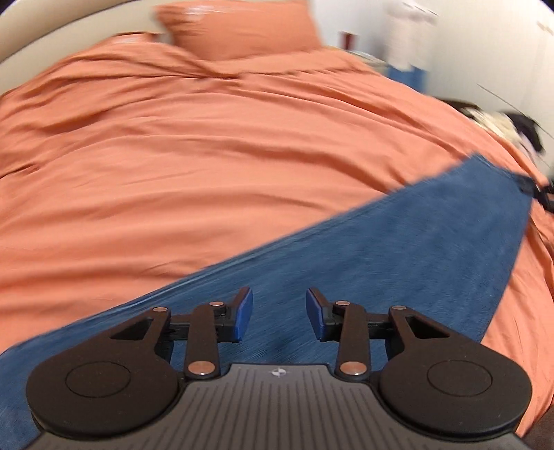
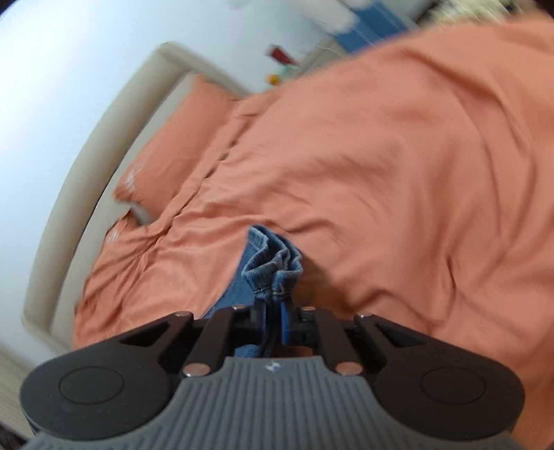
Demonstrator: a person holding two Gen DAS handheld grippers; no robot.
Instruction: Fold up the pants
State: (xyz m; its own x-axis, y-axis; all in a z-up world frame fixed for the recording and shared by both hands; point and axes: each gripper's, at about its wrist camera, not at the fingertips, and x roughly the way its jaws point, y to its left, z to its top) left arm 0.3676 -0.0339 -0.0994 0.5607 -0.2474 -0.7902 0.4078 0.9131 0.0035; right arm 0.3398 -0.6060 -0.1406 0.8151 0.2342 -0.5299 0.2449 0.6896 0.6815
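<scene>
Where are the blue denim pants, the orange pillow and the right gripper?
blue denim pants (image 1: 398,249): left wrist view, flat leg panel.
orange pillow (image 1: 242,27): left wrist view, its front face.
right gripper (image 2: 275,320): right wrist view, between fingertips clamping bunched hem.

Home bedroom — orange duvet (image 1: 207,155), matching pillow (image 1: 239,27), beige headboard (image 2: 104,138)

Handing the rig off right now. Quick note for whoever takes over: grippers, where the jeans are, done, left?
Left gripper: open, empty, hovering over the jeans.
Right gripper: shut on a bunched hem of the jeans.
Jeans lie in a long strip across the orange bedspread, pillow beyond.
Done: one end gripped. Any fold so far can't be judged; frames are blurred.
Left: probably bring the hem over, flatten.
</scene>
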